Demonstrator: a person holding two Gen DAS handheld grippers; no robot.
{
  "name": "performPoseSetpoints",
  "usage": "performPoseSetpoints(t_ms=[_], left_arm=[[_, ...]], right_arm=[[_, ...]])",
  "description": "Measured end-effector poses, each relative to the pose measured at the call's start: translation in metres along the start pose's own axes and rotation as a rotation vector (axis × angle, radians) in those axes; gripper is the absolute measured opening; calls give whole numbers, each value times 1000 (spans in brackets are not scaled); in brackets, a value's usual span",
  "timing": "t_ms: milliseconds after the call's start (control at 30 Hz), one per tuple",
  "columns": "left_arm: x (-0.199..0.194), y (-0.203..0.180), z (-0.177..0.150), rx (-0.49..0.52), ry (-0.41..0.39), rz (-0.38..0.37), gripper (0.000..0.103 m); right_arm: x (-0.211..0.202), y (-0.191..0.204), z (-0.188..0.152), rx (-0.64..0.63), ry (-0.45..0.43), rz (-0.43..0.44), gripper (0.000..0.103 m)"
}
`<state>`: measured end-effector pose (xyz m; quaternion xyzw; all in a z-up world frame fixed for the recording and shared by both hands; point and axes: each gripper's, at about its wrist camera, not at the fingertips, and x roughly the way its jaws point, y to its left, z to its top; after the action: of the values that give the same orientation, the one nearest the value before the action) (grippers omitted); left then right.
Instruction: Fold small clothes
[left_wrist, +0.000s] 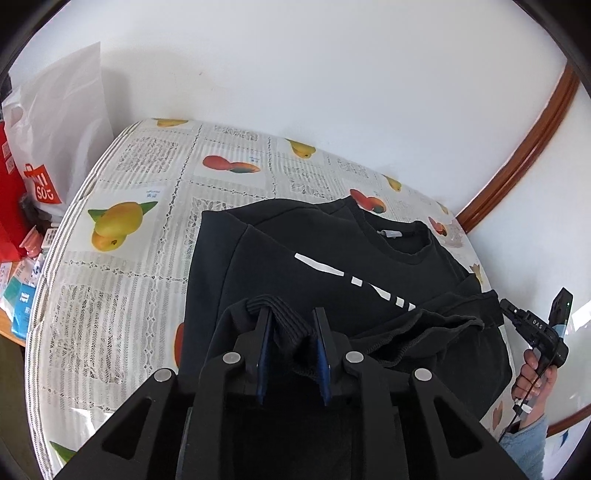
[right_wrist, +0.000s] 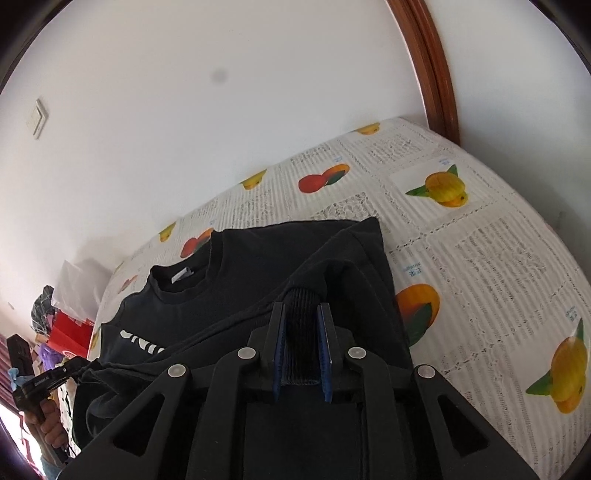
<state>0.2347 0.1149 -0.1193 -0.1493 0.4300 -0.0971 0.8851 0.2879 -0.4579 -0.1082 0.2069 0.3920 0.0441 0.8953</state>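
Both grippers, left gripper (left_wrist: 291, 321) and right gripper (right_wrist: 301, 314), hold the black sweatshirt's (left_wrist: 332, 251) ribbed hem loosely between slackening pads, collar lying ahead across the tabletop (left_wrist: 129, 266).

Readable on the black plastic body of the right gripper (left_wrist: 517, 318): small white letters "DAS". On the white plastic shopping bag (left_wrist: 55, 122), a red square logo, cut off and upside down, unreadable beyond a few white strokes. On the black cotton sweatshirt (right_wrist: 258, 266), large white chest lettering, mostly covered, perhaps "UNI". Small blue print on the fruit-patterned white tablecloth (left_wrist: 147, 177), too small to read.
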Motion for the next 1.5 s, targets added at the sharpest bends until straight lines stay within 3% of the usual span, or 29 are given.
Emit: performPoseSetpoints(t_ms=[167,300,367,500,667,767,867,967,1033,1100,1200,1333,1500], left_arm=[[-21,-10,-16,102,-23,27,22],[-27,-13,-35,137,3,31,22],[-29,-15,-44,158,4,33,22],[-12,-21,-48,167,54,34,22],[24,-24,-34,155,105,74,22],[41,-25,-16,141,98,75,22],[46,-22,5,120,60,132,22],[46,-19,15,148,38,198,22],[45,-13,17,154,34,211,22],[49,-5,19,153,39,221,25],[60,3,21,152,53,246,31],[70,9,18,137,77,225,31],[68,6,12,161,48,233,28]], right_arm=[[-32,20,-9,-110,-31,4,24],[-32,49,-40,-258,54,30,24],[-21,61,-55,-325,102,-11,24],[5,64,-68,-340,164,-48,24],[35,61,-51,-278,195,-67,24],[40,64,-30,-280,132,-55,24],[52,54,-2,-238,51,-148,24],[59,47,16,-222,60,-146,24],[58,46,20,-252,47,-162,30],[61,45,22,-280,45,-176,56],[71,39,25,-301,64,-189,58],[96,28,24,-278,149,-176,58],[106,40,21,-338,164,-161,57]])
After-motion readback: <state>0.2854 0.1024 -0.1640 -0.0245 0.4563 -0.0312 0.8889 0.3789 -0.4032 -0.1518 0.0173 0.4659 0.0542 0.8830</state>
